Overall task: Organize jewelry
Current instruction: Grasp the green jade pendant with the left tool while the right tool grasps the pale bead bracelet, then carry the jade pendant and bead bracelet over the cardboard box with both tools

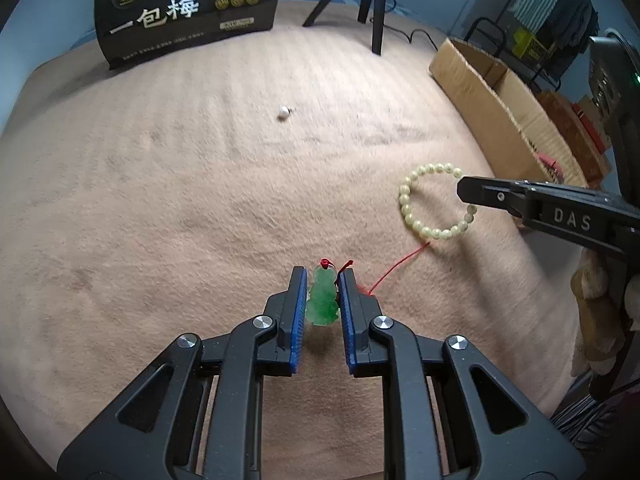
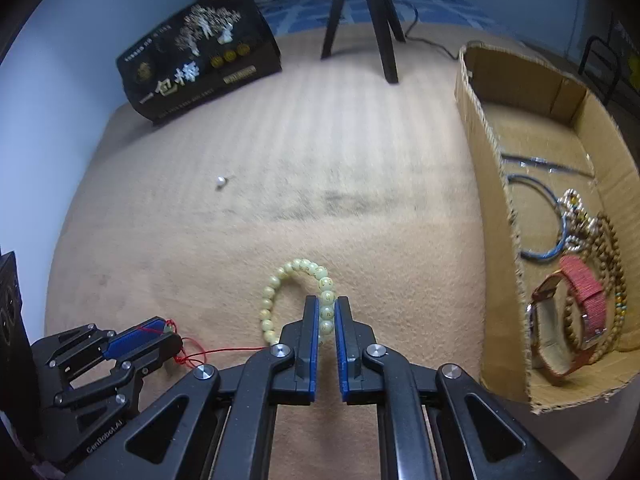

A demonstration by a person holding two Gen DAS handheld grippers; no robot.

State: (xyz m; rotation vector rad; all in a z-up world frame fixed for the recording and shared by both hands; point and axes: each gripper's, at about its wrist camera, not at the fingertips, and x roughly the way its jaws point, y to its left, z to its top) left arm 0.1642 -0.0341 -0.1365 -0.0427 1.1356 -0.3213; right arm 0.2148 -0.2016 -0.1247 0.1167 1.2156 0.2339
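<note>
Presently left gripper (image 1: 323, 280) clamps green gourd-shaped jade pendant (image 1: 322, 300) with red cord on tan fleece blanket (image 1: 200, 200). Right gripper (image 2: 327, 304) pinches pale yellow bead bracelet (image 2: 280, 276), beside cardboard box (image 2: 498, 240).

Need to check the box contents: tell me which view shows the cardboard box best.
Right wrist view: the cardboard box shows its open inside, holding a watch and bead strands. The left wrist view shows only its outer wall at the edge.

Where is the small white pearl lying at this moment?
The small white pearl lies alone on the beige blanket, beyond both grippers, left of centre in both views, nearer the black snack bag than the cardboard box.
</note>
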